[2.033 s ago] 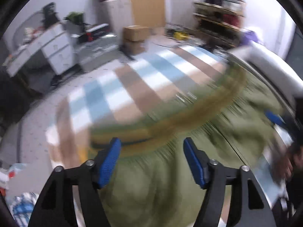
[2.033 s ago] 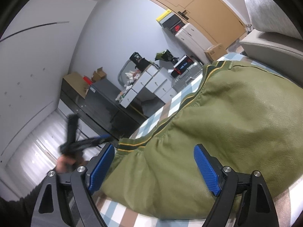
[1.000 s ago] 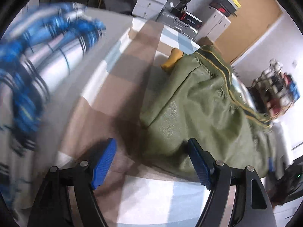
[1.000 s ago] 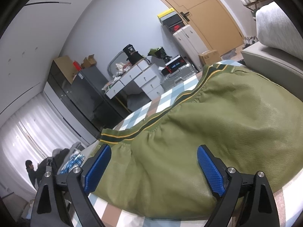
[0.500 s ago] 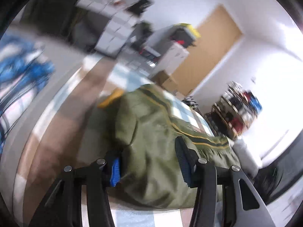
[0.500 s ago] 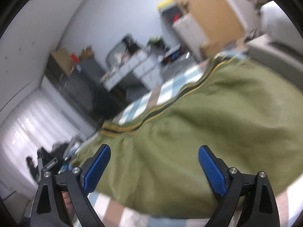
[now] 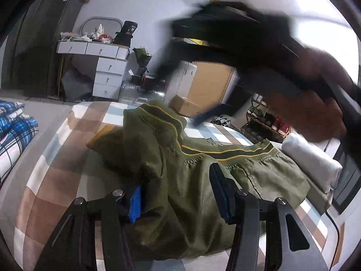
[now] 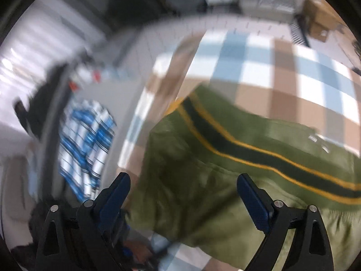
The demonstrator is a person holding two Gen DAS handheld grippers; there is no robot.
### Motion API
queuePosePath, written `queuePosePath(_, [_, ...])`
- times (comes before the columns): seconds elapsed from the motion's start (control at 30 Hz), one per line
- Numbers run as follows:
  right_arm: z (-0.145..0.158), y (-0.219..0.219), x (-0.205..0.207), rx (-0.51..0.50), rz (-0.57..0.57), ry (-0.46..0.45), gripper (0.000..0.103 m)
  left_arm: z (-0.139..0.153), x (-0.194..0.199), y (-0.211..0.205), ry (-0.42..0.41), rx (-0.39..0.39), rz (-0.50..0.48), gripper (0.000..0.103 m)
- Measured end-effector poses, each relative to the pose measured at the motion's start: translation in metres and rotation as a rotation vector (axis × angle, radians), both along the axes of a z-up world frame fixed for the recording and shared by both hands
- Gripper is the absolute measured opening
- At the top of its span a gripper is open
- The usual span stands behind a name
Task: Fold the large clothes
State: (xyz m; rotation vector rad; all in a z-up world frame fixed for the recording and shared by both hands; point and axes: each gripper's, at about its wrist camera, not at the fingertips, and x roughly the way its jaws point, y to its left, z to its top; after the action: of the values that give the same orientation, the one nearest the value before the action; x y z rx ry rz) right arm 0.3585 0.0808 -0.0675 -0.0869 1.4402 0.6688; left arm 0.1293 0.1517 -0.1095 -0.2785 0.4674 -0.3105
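So the olive green jacket is lying bunched up on the checked bedspread, its dark yellow-edged striped hem running along the far side. My left gripper is biting down on a fold at the jacket's near edge; its jaws have just been closing and the fabric is bulging between the blue pads. My right gripper is hanging above the jacket's left corner with its jaws spread wide and nothing between them, though that view is pretty smeared. In the left view I'm seeing that tool as a dark blur up top. A blue plaid blanket is lying off to the left.
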Motion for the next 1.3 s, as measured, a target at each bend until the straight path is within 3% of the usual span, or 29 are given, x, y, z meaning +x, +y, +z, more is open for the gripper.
queuePosePath(0.13, [-0.032,0.058,0.007,-0.221,0.095,0.06,0.096,0.002,-0.004,0.002,-0.021,0.002,-0.01,0.047])
queuePosePath(0.2, [-0.052,0.081,0.008,-0.34,0.117,0.068,0.096,0.003,-0.004,-0.002,-0.022,0.039,0.003,0.047])
queuePosePath(0.37, [-0.092,0.124,0.007,-0.552,0.194,0.03,0.097,0.007,-0.009,-0.026,-0.044,0.192,0.01,0.055])
queuePosePath(0.47, [-0.116,0.138,-0.006,-0.721,0.302,-0.025,0.097,0.009,-0.013,-0.027,-0.066,0.206,0.0,0.055])
queuePosePath(0.53, [-0.124,0.142,-0.017,-0.796,0.366,-0.073,0.093,0.009,-0.013,-0.02,-0.065,0.182,-0.003,0.055])
queuePosePath(0.57, [-0.126,0.142,-0.021,-0.828,0.395,-0.103,0.081,0.009,-0.013,-0.017,-0.061,0.171,-0.004,0.055])
queuePosePath(0.67, [-0.119,0.136,-0.027,-0.802,0.436,-0.132,0.069,0.01,-0.019,-0.008,-0.075,0.142,-0.006,0.055])
queuePosePath(0.77, [-0.113,0.134,-0.038,-0.769,0.49,-0.18,0.054,0.012,-0.024,-0.011,-0.089,0.165,0.02,0.058])
queuePosePath(0.93, [-0.091,0.115,-0.039,-0.634,0.438,-0.187,0.035,0.017,-0.03,0.001,-0.134,0.12,0.11,0.061])
queuePosePath(1.03, [-0.079,0.096,-0.034,-0.519,0.377,-0.191,0.03,0.014,-0.03,0.016,-0.083,0.08,0.209,0.064])
queuePosePath(1.1, [-0.066,0.083,-0.037,-0.448,0.355,-0.235,0.027,0.005,-0.025,0.027,-0.002,0.055,0.259,0.081])
queuePosePath(1.3, [-0.041,0.053,-0.035,-0.271,0.257,-0.28,0.024,-0.007,-0.005,0.047,0.111,-0.17,0.134,0.083])
